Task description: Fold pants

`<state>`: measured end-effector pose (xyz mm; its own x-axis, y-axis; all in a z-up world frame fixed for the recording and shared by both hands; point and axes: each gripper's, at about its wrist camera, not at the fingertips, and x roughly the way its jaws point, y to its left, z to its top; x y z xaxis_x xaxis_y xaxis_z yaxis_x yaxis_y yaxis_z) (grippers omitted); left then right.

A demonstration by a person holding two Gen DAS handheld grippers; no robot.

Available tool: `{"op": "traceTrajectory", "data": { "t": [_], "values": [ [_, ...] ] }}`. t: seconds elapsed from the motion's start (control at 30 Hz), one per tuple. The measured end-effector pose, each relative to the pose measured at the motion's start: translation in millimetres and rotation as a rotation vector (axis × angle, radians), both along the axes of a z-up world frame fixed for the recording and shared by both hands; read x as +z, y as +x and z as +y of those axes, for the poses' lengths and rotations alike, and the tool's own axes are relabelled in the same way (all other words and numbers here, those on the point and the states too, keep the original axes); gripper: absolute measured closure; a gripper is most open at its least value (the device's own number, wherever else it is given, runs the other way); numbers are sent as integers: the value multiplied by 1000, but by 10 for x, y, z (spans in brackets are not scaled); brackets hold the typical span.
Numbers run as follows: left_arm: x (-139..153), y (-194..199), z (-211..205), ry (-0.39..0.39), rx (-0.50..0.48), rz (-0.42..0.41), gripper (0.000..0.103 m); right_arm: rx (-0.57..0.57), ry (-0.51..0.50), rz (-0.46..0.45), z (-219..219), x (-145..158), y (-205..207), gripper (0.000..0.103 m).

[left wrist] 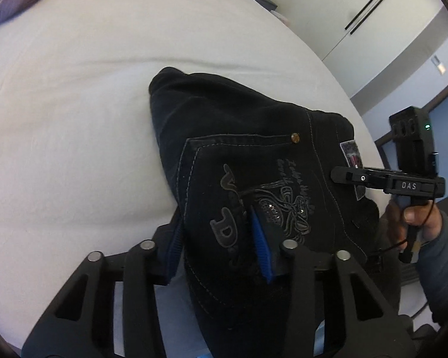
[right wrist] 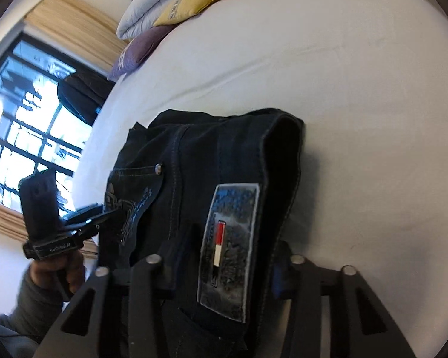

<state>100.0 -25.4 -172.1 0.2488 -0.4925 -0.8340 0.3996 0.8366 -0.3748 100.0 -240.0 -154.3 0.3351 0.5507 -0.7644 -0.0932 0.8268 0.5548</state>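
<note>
Bed (left wrist: pixel 74 89): you are working over white sheet, pillows (right wrist: pixel 176 6) lying at far end. Pants (left wrist: pixel 254 149): lying folded in compact dark stack mid-sheet, long axis running away from you, rounded fold edge farthest. Left gripper (left wrist: pixel 221 238): you are clamping near edge at back pocket, blue pads pinching denim. Right gripper (right wrist: pixel 227 256): you are gripping same near edge at waistband patch (right wrist: pixel 227 247), cloth bunching between fingers. Both hands sitting equally near, side by side.
</note>
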Motion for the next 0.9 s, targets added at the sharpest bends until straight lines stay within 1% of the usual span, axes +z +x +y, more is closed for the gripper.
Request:
{"op": "traceTrajectory", "data": {
  "t": [0.13, 0.2, 0.3, 0.37, 0.4, 0.47, 0.53, 0.57, 0.63, 0.7, 0.73, 0.8, 0.83, 0.9],
  "values": [
    [135, -62, -46, 7, 5, -33, 77, 27, -72, -63, 84, 177, -55, 75],
    [295, -74, -66, -1, 5, -67, 79, 36, -78, -110, 109, 353, -76, 78],
    [573, -33, -119, -12, -3, -137, 80, 51, -105, -186, 130, 637, -58, 79],
    [826, 61, -185, 8, -4, -218, 80, 52, -135, -241, 119, 808, 2, 79],
    [915, 123, -211, 18, -7, -245, 80, 52, -150, -271, 92, 905, 58, 79],
    [1032, 285, -269, 31, -7, -277, 80, 44, -170, -304, 28, 1023, 190, 79],
    [1076, 461, -335, 41, -1, -297, 80, 27, -176, -329, -68, 1087, 376, 79],
    [1067, 567, -367, 51, 6, -304, 80, 17, -182, -338, -139, 1094, 515, 79],
    [989, 743, -450, 68, 21, -293, 80, 4, -187, -331, -195, 1057, 702, 79],
    [850, 900, -531, 86, 25, -284, 79, -14, -186, -306, -304, 948, 918, 79],
    [767, 960, -648, 98, 22, -280, 79, -18, -190, -298, -325, 908, 983, 79],
    [588, 1062, -795, 122, 25, -262, 79, -27, -191, -259, -395, 707, 1143, 79],
    [494, 1139, -829, 128, 30, -249, 79, -29, -192, -245, -317, 656, 1237, 79],
    [307, 1234, -881, 136, 44, -223, 79, -35, -194, -210, -344, 475, 1298, 79]
  ]
}}
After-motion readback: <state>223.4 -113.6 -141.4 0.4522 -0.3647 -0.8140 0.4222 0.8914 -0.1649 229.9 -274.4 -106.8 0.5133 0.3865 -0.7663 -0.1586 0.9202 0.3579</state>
